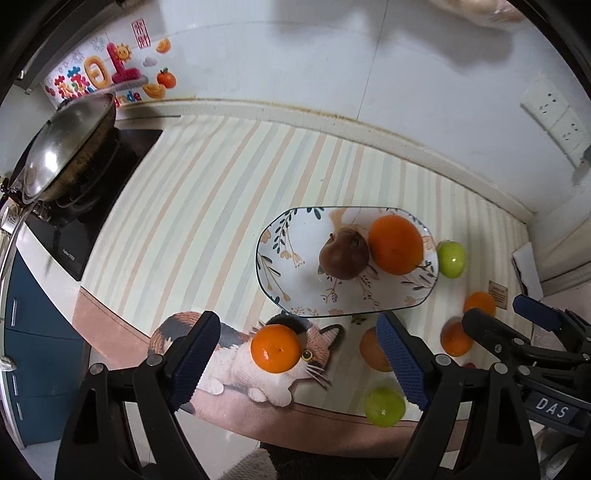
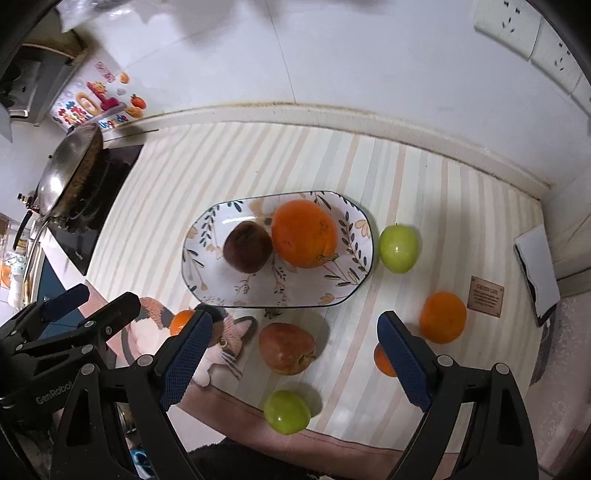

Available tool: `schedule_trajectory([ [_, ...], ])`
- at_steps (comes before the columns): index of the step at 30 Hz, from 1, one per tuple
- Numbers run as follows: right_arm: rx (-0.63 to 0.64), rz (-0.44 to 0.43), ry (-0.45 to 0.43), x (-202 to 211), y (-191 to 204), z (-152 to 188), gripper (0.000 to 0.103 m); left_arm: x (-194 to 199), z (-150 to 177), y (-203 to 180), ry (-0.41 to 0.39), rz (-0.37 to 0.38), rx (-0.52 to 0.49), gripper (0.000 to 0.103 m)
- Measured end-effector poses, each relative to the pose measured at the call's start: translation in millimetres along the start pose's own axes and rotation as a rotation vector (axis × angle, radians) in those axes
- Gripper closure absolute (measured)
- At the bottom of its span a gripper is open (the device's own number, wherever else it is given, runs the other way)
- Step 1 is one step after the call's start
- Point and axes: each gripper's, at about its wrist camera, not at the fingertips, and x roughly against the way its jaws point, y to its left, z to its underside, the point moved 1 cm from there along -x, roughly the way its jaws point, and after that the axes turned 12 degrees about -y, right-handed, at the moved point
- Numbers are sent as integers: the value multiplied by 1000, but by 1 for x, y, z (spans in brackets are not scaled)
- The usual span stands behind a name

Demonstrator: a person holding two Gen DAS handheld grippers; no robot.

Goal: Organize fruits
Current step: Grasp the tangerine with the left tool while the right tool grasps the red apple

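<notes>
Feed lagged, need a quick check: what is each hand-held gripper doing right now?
Left hand-held gripper: open, holding nothing.
Right hand-held gripper: open, holding nothing.

We note a lidded wok [image 1: 66,147] on the black hob [image 1: 107,206], wall sockets [image 2: 517,29], and a striped cat-print mat [image 2: 229,162] covering the counter.

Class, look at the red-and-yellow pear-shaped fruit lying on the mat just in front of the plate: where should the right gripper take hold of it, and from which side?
Grip the pear across its wide belly, coming from above. It lies on its side, stem end pointing right, with bare mat around it, so fingers likely fit on either flank.
</notes>
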Motion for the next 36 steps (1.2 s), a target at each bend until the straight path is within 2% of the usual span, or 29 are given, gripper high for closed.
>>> schedule_trajectory([
  [7, -16, -19, -51, 35, 5, 6, 10, 31, 0, 5, -56, 19, 5, 17],
  [15, -38, -43, -80, 51, 10, 6, 10, 38, 2, 13, -68, 20, 9, 17],
  [18, -82, -67, -25, 27, 6, 15, 10, 23, 7, 19, -38, 4, 14, 17],
  [21, -111, -71, 49, -9, 0, 29, 10, -3, 19, 28, 2, -47, 9, 17],
  [25, -172, -70, 181, -73, -9, 55, 10, -50, 39, 37, 105, -90, -1, 17],
  [31, -199, -44, 302, -133, -13, 75, 10, -116, 69, 41, 280, -63, -3, 17],
  [36, -196, -34, 342, -155, -12, 83, 10, -144, 81, 42, 345, -19, 25, 17],
])
